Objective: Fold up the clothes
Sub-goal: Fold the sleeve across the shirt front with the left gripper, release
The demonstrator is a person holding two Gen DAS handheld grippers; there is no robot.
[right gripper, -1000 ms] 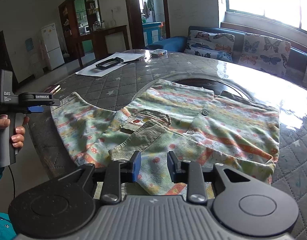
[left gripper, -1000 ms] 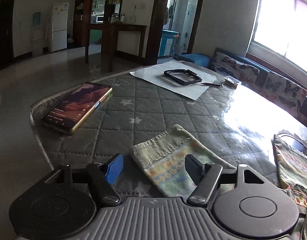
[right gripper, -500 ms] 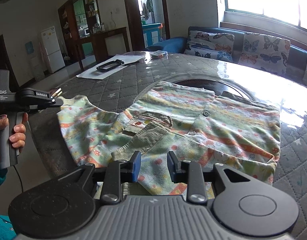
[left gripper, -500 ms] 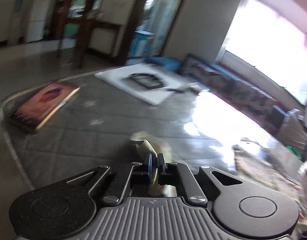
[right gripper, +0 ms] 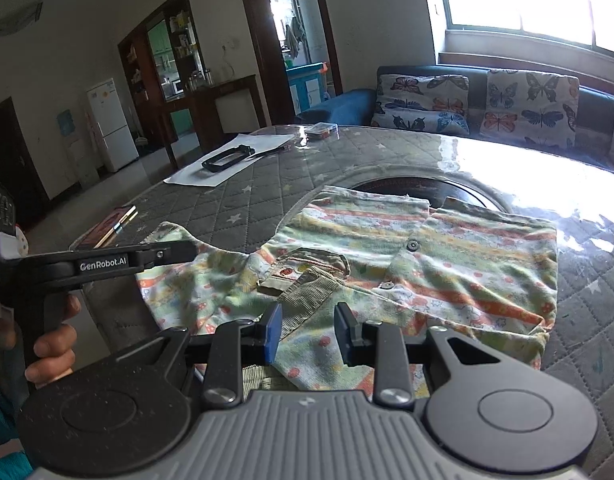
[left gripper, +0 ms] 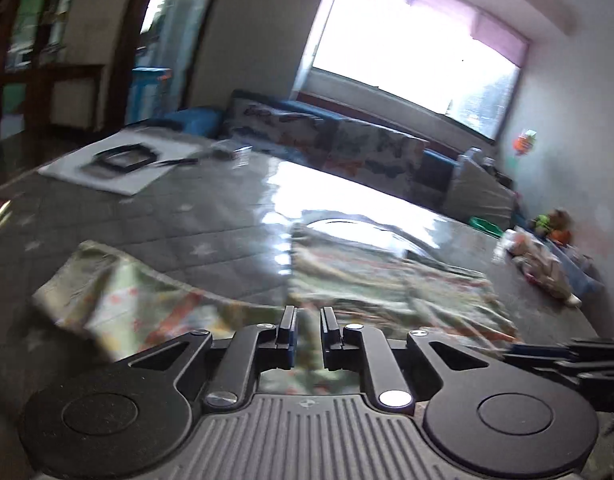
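Both grippers hover low over a patterned child's garment of green, orange and white striped cotton [right gripper: 447,264] spread on a grey quilted table cover with small white stars [right gripper: 243,204]. Left gripper [left gripper: 307,330]: its black jaws stand narrowly apart with a slim gap between them; that view is motion-blurred, and whether any cloth is pinched there cannot be told. Right gripper [right gripper: 309,334]: its jaws, one with a blue pad, stand wide apart with nothing between them, poised just above the garment's near edge beside a ribbed olive corduroy cuff [right gripper: 307,292].

From the right wrist view, the left gripper's black body [right gripper: 107,264] is held by the left hand [right gripper: 53,344] at the table's near left edge, its tip over the garment's sleeve [right gripper: 179,248]. The garment shows dark buttons and a small flap pocket. The cover has a clear glossy sheet glaring under window light. Farther off lie a white sheet of paper [right gripper: 227,160] bearing a black rectangular frame [right gripper: 227,158] and a phone [right gripper: 107,226] at the table's left edge. Behind stands a blue sofa with butterfly-print cushions [right gripper: 479,100], and a white fridge [right gripper: 111,124] by the far wall.
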